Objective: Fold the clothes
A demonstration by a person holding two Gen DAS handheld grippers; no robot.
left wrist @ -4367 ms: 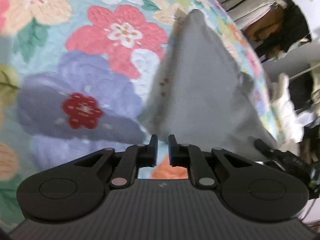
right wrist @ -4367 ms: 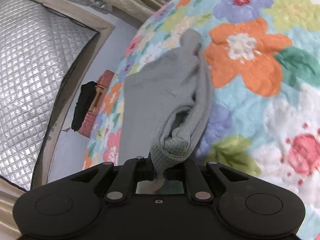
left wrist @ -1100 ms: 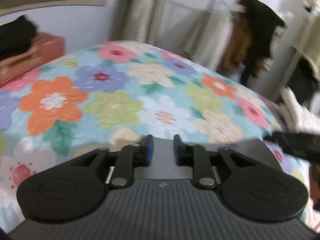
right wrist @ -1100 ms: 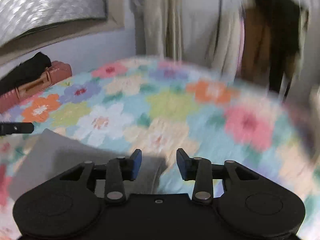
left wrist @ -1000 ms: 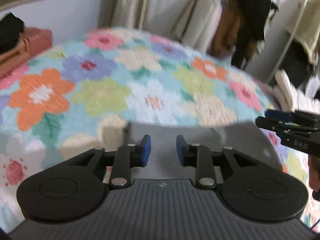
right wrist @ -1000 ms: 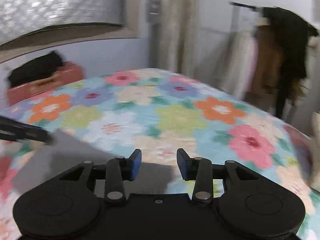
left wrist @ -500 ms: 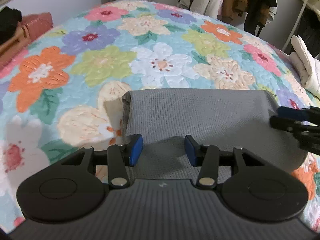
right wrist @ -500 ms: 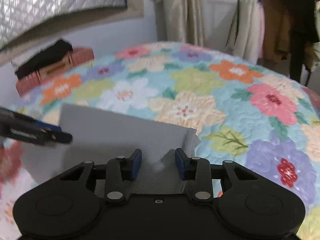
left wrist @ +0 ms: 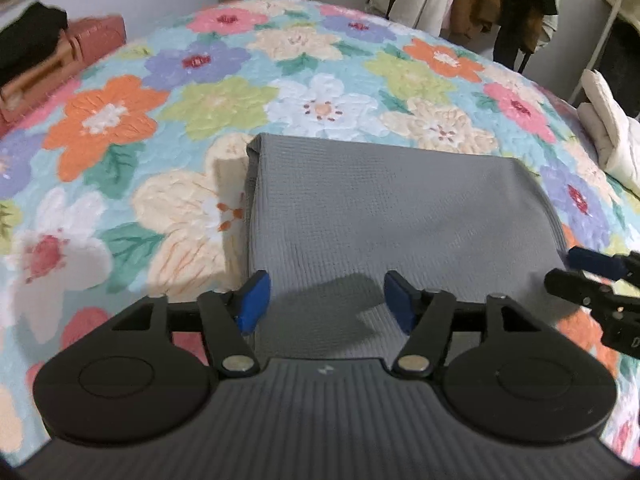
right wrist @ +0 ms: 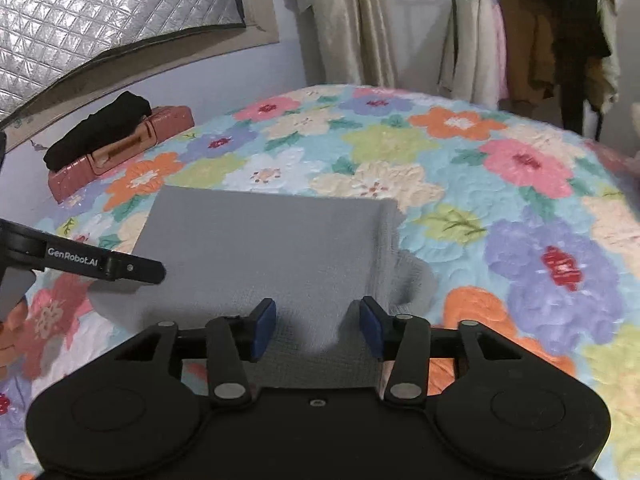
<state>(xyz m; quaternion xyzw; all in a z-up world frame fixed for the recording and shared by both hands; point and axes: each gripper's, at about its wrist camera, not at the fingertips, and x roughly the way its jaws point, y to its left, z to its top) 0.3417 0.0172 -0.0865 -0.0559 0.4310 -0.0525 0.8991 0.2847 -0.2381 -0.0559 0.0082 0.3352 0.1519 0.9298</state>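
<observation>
Just ahead of both claws, grey garment (left wrist: 396, 216) lies folded flat on floral quilt (left wrist: 224, 108). Left gripper (left wrist: 325, 303) and right gripper (right wrist: 317, 330) just opened, gripping nothing: fold released.

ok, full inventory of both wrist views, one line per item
grey garment: one, grey, folded into a rectangle, flat on the quilt near both grippers.
quilt: one, light blue with many-coloured flowers, covers the bed.
case: one, reddish pink, far left edge of the bed by the wall.
black cloth: one, black, lying on the case.
white item: one, white, padded, right edge of the bed.
hanging clothes: several, beige, brown, black, behind the bed.
curtain: one, beige, at the back wall.
silver panel: one, quilted silver, upper left.
left gripper: jaws have just been opening, over the garment's near edge.
right gripper: jaws likewise opening, over the garment.
</observation>
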